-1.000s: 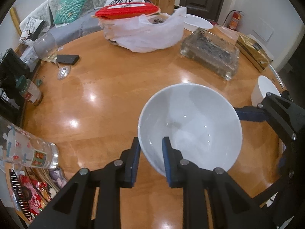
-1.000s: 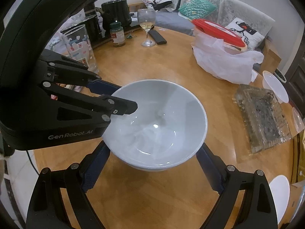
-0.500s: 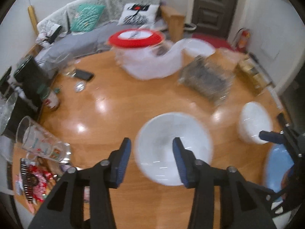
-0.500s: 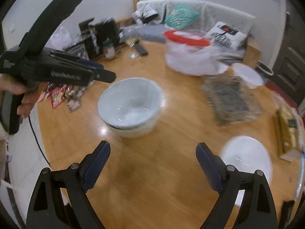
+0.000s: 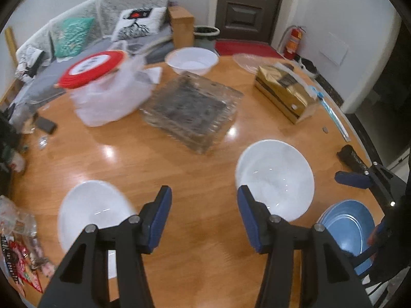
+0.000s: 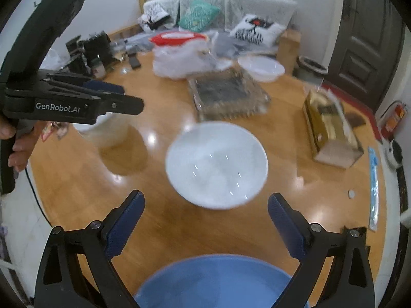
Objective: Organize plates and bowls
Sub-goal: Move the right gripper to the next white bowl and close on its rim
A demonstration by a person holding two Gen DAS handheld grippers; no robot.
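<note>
My left gripper (image 5: 205, 218) hangs over bare table, its jaws opening with nothing between them. The white bowl (image 5: 92, 213) it held stands on the table to its left, also in the right wrist view as the white bowl (image 6: 108, 128) under the left gripper (image 6: 128, 96). A second white bowl (image 5: 274, 177) stands just right of its right pad. My right gripper (image 6: 205, 220) is wide and still opening, empty, with that second bowl (image 6: 215, 164) ahead and a blue plate (image 6: 213, 279) below it. A third white bowl (image 5: 191, 60) sits at the far edge.
On the round wooden table (image 5: 154, 159) are a clear plastic container (image 5: 190, 110), a white bag with a red lid (image 5: 102, 87), a gold box (image 5: 285, 95), a clear plate (image 5: 246, 60) and snack packets (image 5: 18, 251). A hand (image 6: 15, 151) holds the left gripper.
The left gripper let go of the white bowl's rim, opened and swung right. The right gripper drew away from that bowl and now stands over the blue plate, facing the second bowl.
</note>
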